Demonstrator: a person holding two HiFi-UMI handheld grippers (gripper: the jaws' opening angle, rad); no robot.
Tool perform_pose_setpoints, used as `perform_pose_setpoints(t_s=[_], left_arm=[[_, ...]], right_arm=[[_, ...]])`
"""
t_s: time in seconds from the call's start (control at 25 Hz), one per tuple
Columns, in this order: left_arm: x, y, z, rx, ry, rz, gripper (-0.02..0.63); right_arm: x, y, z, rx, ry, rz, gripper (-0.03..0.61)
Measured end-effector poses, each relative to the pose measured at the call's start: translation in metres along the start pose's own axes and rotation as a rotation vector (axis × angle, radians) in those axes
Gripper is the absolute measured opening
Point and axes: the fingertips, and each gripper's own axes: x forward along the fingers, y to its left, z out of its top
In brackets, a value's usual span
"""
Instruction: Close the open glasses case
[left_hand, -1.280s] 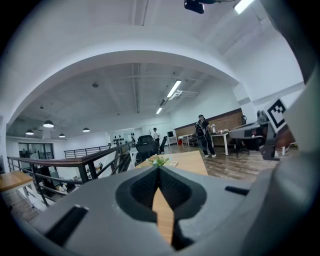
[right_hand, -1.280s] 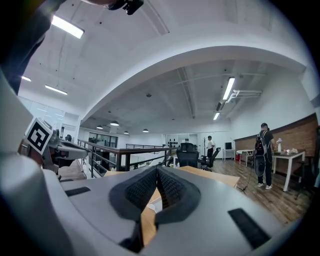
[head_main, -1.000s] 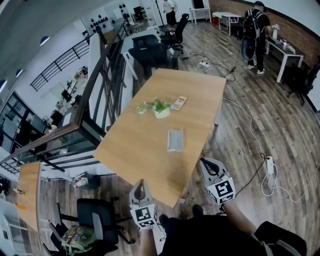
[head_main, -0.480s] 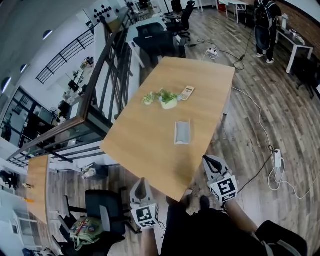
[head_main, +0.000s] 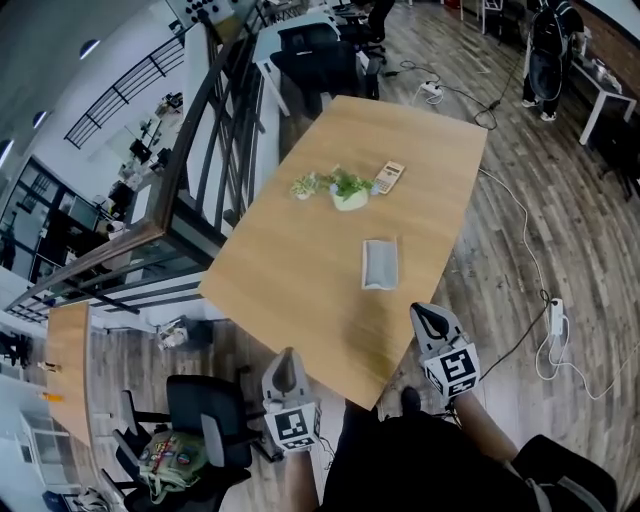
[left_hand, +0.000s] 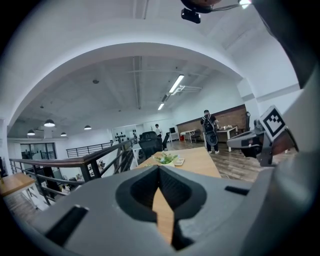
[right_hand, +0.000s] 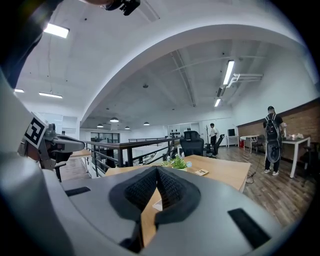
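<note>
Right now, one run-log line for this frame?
phase: pre-contact | left gripper: shut, empty | right gripper: shut, empty | grey rectangular glasses case: on light wooden table, untouched, beyond both grippers

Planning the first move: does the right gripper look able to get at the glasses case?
Probably yes: only bare table lies between the right gripper and the glasses case; the potted plant sits beyond it.

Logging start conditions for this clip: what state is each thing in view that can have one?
Glasses case: looks open, lying flat on the table, nothing touching it.
Left gripper: shut, empty, well short of the case.
Right gripper: shut, empty, nearer the case but apart from it.
Potted plant: upright.
Calculator: lying flat beside the plant.
</note>
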Motion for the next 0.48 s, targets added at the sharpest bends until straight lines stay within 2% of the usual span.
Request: perform_pose_setpoints(t_s=[0.2, 0.4, 0.48], left_arm=[[0.037, 0.04, -0.001, -0.049, -0.003, -0.009, 0.0], [0.072, 0.076, -0.012, -0.057, -0.011, -0.053, 0.0], [0.084, 0.089, -0.016, -0.083, -0.009, -0.077, 0.0]], right_arm=[[0.042, 0.004, 0.013, -0.029, 0.029, -0.016, 0.015], [0.089, 0.019, 0.026, -0.06, 0.068, -0.036, 0.015], [0.104, 0.025, 0.033, -0.048, 0.076, -0.055, 0.015]])
